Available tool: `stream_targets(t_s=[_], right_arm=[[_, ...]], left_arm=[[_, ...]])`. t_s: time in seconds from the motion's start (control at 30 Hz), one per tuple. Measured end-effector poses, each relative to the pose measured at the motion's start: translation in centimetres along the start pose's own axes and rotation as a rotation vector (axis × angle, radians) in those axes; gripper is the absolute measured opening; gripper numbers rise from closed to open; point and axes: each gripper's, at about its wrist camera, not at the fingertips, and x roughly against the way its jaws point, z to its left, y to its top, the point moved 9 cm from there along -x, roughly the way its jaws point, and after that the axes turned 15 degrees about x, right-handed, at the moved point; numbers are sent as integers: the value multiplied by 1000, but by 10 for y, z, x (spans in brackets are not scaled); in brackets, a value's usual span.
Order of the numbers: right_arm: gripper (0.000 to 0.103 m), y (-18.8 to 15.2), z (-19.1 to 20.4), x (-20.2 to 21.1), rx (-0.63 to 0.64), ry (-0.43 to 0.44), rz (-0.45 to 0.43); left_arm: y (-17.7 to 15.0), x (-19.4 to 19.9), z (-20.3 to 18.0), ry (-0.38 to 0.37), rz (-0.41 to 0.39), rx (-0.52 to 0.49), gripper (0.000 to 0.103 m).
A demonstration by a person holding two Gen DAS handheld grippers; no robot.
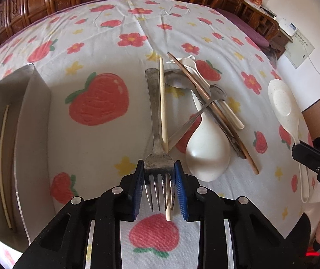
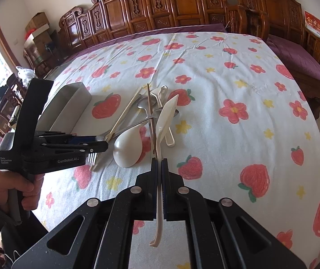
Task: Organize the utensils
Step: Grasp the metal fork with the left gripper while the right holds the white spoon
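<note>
Left black two-finger gripper with blue pads: closed around the head of a tarnished metal fork, pads pressed to both sides just behind the tines; a pale wooden chopstick lying along the fork and passing between the same pads, whether pinched too cannot be told. Right black two-finger gripper: clamped on the thin handle of a speckled cream plastic rice paddle, blade raised off the cloth, handle end hanging below the pads. Grey rectangular metal utensil holder: at the left on the cloth, open side toward the camera, one pale chopstick in holder lying inside along its length. Utensil pile, centre of the white cloth printed with red strawberries and flowers: large white plastic ladle spoon, bowl nearest the grippers; dark brown wooden chopstick laid slantwise over it; steel tablespoon and a smaller steel teaspoon, handles crossing beneath the brown chopstick; further white plastic handles under the heap. Carved dark wooden chairs beyond the far edge of the table.
</note>
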Motion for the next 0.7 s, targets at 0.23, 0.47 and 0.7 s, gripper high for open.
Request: stream_targets(t_s=[0.23,0.47,0.7], right_arm=[[4,-2,6,-2,18,-1,8],[4,-2,8,-2,23,-6,10],[4,-3,9,-5,26,-6,19]], left_arm=[[7,24,2,11,-64,-36,25],[9,32,2,60,-97,-88,24],[8,45,-5,97,-137,-153,24]])
